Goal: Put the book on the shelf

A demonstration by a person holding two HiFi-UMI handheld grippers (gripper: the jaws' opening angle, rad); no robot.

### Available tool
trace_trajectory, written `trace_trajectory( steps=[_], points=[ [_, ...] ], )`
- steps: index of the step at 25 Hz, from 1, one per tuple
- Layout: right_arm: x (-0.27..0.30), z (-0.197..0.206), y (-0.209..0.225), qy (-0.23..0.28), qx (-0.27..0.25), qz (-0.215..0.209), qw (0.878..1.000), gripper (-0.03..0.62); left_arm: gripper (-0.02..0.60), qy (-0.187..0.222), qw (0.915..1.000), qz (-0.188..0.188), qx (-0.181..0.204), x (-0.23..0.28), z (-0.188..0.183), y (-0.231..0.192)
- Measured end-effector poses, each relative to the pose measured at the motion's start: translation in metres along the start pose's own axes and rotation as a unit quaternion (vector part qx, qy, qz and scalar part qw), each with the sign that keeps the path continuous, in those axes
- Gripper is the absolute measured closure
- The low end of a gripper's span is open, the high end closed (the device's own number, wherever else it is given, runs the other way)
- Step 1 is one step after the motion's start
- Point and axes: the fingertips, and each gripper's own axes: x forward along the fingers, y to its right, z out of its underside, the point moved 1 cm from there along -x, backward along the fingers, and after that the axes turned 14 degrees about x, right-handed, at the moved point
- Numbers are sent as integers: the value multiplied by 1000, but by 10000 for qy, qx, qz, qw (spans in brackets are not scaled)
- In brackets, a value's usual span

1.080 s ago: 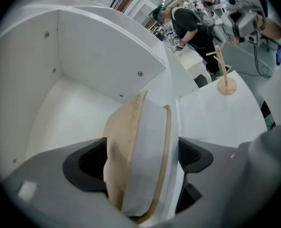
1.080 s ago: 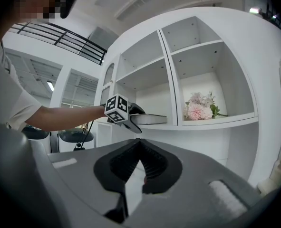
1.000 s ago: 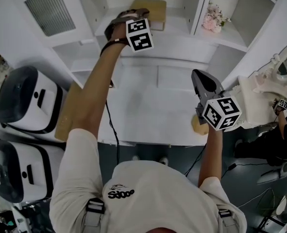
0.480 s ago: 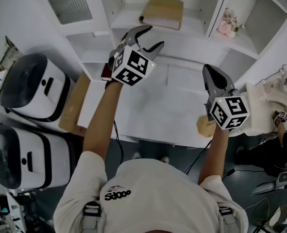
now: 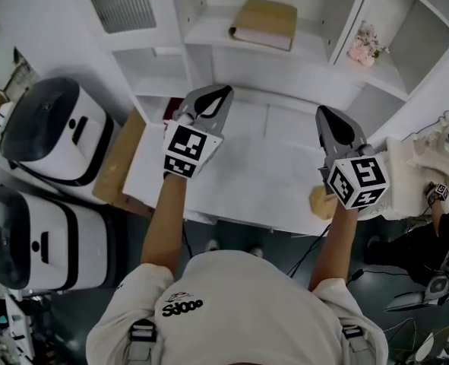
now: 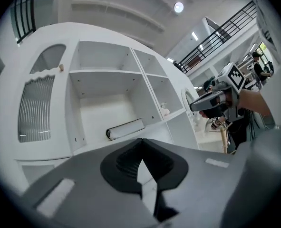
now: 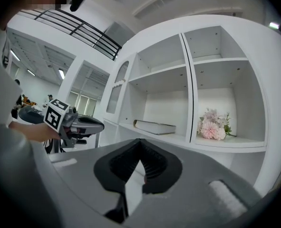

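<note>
Tan book (image 5: pixel 264 23) lying flat inside shelf (image 5: pixel 207 30) compartment, so placement is looking done. Left gripper (image 5: pixel 226 91) hovering below shelf, jaws closing fully together on nothing. Right gripper (image 5: pixel 321 112) hanging below shelf too, pinched closed and empty, probably idling since nothing needs carrying.

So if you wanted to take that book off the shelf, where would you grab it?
Probably its front long edge, coming straight in from the open front: the book lies flat on the shelf, between side walls, so jaws go above and below.
</note>
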Motion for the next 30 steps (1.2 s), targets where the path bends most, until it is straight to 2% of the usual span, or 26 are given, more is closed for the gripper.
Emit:
trace_trajectory(
  steps=[8, 13, 21, 30],
  points=[
    [0, 2, -7, -110, -64, -44, 9999, 594, 565, 190, 9995, -42, -254, -24, -10, 1],
    [-2, 2, -9, -106, -54, -56, 9999, 594, 565, 128, 9997, -154, -169, -30, -7, -2],
    [-1, 9, -11, -155, 64, -85, 9998, 594, 563, -5, 9998, -6, -217, -25, 4, 5],
    [0, 12, -7, -192, 92, -46, 9998, 594, 563, 107, 9998, 22, -193, -18, 2, 6]
  ],
)
